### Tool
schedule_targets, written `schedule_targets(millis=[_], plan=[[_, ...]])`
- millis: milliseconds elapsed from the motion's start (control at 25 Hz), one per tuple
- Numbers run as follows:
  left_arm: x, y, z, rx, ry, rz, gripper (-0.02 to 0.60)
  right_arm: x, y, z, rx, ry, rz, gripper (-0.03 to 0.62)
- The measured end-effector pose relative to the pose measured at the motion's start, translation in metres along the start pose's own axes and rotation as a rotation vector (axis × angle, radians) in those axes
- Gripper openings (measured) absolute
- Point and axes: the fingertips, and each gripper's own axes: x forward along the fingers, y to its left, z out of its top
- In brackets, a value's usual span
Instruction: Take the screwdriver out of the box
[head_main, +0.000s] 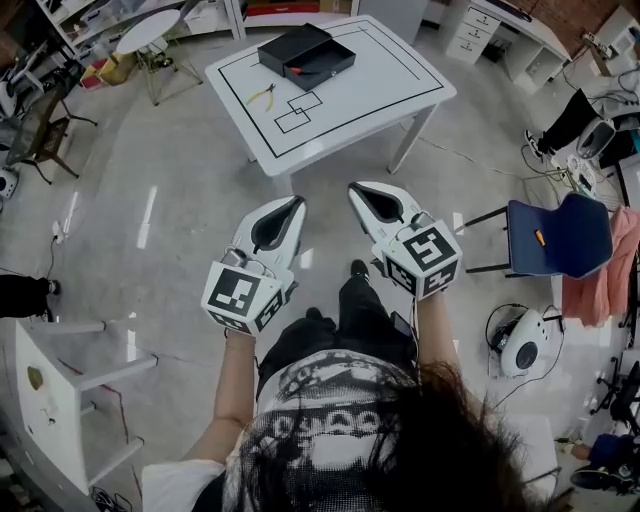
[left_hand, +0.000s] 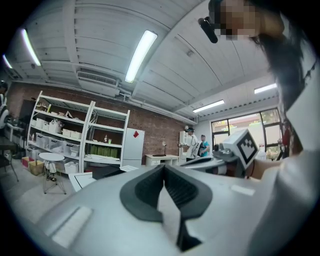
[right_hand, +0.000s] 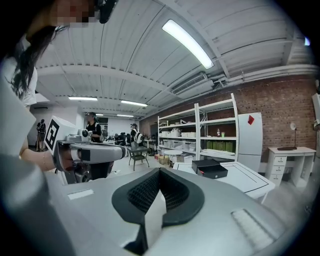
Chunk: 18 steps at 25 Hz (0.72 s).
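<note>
Black box (head_main: 306, 56) sits open on white desk (head_main: 400, 80), toward desk's far side, inside a black rectangle drawn on the top. Screwdriver can't be made out in any view. Only a small red spot (head_main: 300, 70) shows at box's near edge. Yellow-handled pliers (head_main: 262, 96) lie on desk near-left of box, close but not touching.

L tool (head_main: 293, 204) & R tool (head_main: 358, 190) are both held over the floor on the person's side of box. They're well apart from box, short of desk's near edge, side by side w/ tips aimed roughly toward box.

L tool: jaws pressed together, nothing btwn the pads. R tool: same, jaws together & empty.

Blue chair (head_main: 560, 235) stands off the desk, far to the right of box & nearer the person.
</note>
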Motion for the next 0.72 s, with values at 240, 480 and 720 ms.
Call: schedule_targets(millis=[240, 480, 720], plan=[[0.044, 0.020, -0.002, -0.003, 0.016, 0.034, 0.000, 0.020, -0.048, -0.003, 0.016, -0.003, 0.018, -0.002], [0.106, 0.037, -0.002, -0.013, 0.029, 0.087, 0.000, 0.042, -0.108, -0.007, 0.028, 0.009, 0.065, -0.002], [0.166, 0.042, 0.005, -0.006, 0.033, 0.135, 0.000, 0.059, -0.158, -0.011, 0.028, 0.021, 0.142, -0.002]])
